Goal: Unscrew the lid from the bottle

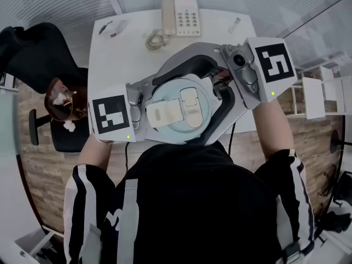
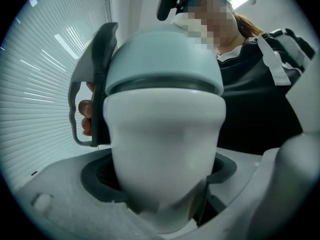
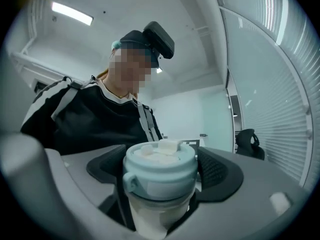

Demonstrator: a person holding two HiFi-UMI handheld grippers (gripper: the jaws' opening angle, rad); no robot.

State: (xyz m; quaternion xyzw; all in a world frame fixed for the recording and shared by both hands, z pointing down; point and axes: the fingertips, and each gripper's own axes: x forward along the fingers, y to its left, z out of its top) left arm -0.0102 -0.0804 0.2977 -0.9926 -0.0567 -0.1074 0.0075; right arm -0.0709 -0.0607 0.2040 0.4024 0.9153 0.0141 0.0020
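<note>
A white bottle (image 2: 167, 149) with a pale teal lid (image 1: 179, 111) is held up in the air between both grippers, over the near edge of the desk. My left gripper (image 2: 165, 189) is shut on the bottle's white body low down; its marker cube (image 1: 113, 117) shows at the lower left of the head view. My right gripper (image 3: 160, 179) is shut on the lid (image 3: 160, 171), with a dark pad (image 3: 220, 171) on each side. Its marker cube (image 1: 275, 62) shows at the upper right. The lid's flip cap (image 1: 170, 114) faces up. The bottle's base is hidden.
A white desk (image 1: 126, 54) lies below with a corded phone (image 1: 180, 18) at its far edge and two small items (image 1: 113, 27) (image 1: 236, 23). A black chair (image 1: 44, 59) stands at the left. Window blinds (image 2: 35, 84) run along one side.
</note>
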